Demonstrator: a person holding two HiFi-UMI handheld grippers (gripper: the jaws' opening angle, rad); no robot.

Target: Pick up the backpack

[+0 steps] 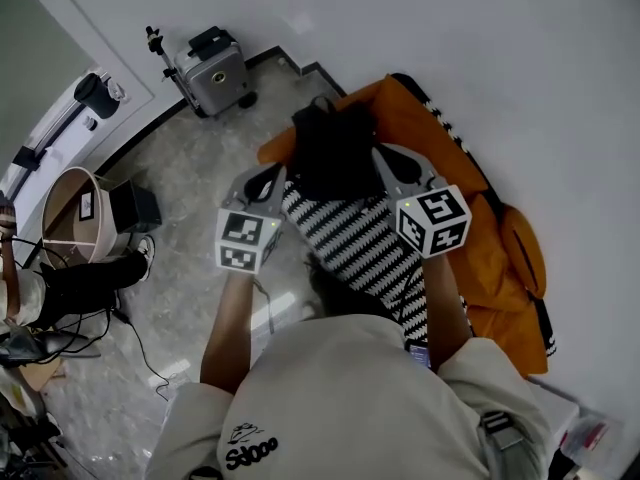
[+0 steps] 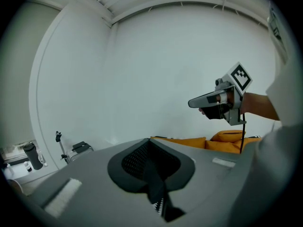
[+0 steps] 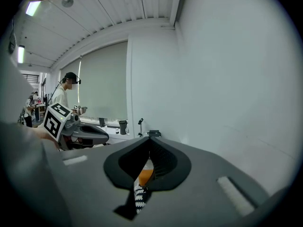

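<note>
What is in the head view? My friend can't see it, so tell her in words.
A person's left gripper and right gripper clamp the black top of a striped backpack above orange cushions by a white wall. A silver case stands further off.

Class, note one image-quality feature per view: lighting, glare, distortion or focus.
Head view: even light, a glare patch on the glossy floor. Left gripper view: fisheye bends the wall edges, corners black. Right gripper view: same round vignette; a ceiling lamp flares top left.
</note>
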